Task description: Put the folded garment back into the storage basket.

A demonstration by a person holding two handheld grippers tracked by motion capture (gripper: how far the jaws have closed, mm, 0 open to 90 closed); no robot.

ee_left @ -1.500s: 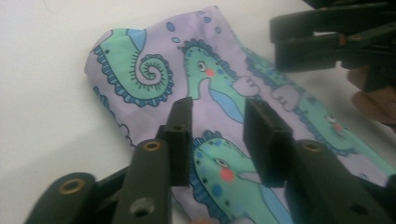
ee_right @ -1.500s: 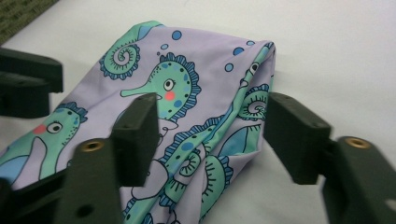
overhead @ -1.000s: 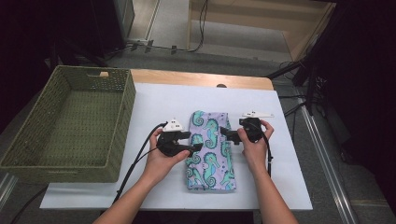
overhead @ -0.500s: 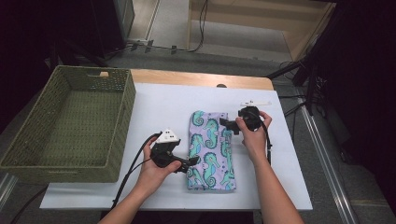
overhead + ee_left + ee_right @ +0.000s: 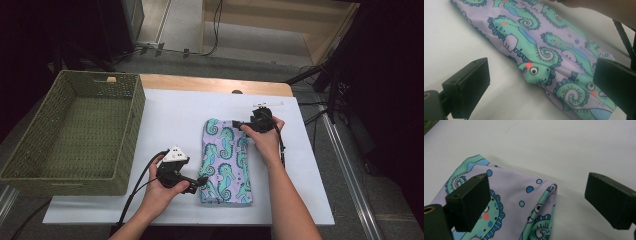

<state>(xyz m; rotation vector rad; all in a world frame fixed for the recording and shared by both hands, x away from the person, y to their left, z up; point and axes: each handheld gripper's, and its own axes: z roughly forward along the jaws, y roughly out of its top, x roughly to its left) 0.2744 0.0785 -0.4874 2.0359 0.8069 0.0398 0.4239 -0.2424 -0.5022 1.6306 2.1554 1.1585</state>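
Note:
A folded lilac cloth [image 5: 226, 160] printed with green seahorses lies lengthwise on the white table top [image 5: 170, 115]. My left gripper [image 5: 202, 181] sits at the cloth's near left edge. Its jaws have just opened, and in the left gripper view the left gripper [image 5: 541, 85] stands wide, with the cloth's edge [image 5: 536, 50] lying between and beyond the jaws, untouched by the pads. My right gripper [image 5: 236, 125] is at the cloth's far end. Its jaws have just been closing a little but remain wide, the right gripper [image 5: 541, 200] over the cloth's folded corner [image 5: 524, 195] without pressing on it.
A green woven basket [image 5: 65, 175] stands at the left of the table, nothing visible inside it. A wooden table edge [image 5: 210, 84] runs along the back. Cables trail from both grippers toward the person. Dark stands and floor cables lie beyond the table's right side.
The left hand slid from the middle of the cloth toward its near left edge. The right hand moved away toward the cloth's far end. The cloth itself lies as before.

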